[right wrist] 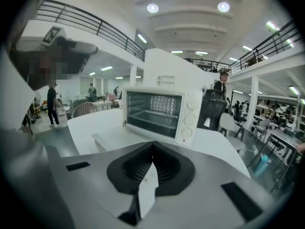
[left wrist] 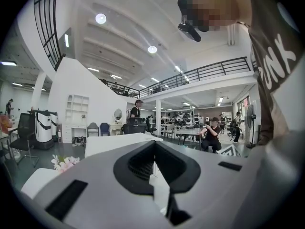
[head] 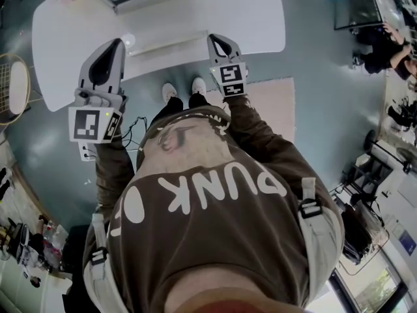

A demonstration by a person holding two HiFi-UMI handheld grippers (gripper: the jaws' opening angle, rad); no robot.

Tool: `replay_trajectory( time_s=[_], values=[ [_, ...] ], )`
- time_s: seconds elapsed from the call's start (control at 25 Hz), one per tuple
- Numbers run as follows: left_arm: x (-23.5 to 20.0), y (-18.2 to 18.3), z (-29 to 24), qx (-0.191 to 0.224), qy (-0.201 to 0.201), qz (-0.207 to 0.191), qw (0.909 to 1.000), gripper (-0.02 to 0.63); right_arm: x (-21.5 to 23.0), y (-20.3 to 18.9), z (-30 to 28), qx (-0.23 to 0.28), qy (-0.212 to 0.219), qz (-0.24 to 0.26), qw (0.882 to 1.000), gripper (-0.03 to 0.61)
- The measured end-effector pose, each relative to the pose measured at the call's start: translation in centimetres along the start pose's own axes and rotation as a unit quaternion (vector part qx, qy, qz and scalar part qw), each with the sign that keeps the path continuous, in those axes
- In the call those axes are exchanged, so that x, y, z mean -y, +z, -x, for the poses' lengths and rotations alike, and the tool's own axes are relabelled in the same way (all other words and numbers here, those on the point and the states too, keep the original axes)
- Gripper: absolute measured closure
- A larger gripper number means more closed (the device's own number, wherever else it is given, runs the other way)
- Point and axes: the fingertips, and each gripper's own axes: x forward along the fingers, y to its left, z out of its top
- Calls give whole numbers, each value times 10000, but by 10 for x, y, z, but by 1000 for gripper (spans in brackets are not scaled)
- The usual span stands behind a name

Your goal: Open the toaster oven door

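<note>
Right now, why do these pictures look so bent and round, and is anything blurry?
Head view: fisheye curves the white table. Left gripper view: dark round border, ceiling lights glare, the left gripper looks soft. Right gripper view: railings bow, the toaster oven is sharp, the right gripper close up is blurred.

Both brown-sleeved arms were held out in front of the body. The left tool (head: 115, 45) and the right tool (head: 216, 41) pointed forward, well apart, each with its jaws closed together on nothing.

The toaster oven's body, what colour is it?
White; the toaster oven shows best in the right gripper view.
</note>
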Motion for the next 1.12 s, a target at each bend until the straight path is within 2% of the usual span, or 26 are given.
replay_trajectory(
  time_s=[0.12,0.24,0.44,0.6,0.76,0.92,1.12],
  values=[
    [0,8,-2,81,13,-70,9999,611,-13,71,14,681,314,268,9968,566],
    [-1,15,-3,145,45,-140,9998,611,-28,131,28,1228,591,591,9889,566],
    [-6,18,-4,178,124,-187,9996,611,-49,198,47,1946,966,770,9731,565],
    [-6,16,-5,173,145,-201,9995,611,-57,227,56,2157,1205,713,9664,561],
    [-5,18,-6,190,163,-211,9995,611,-59,245,63,2258,1283,896,9615,560],
    [-6,21,-5,196,180,-235,9994,611,-61,246,62,2193,1277,1121,9607,563],
    [-6,22,-6,196,189,-262,9993,611,-61,242,59,2113,1302,1164,9617,566]
  ],
)
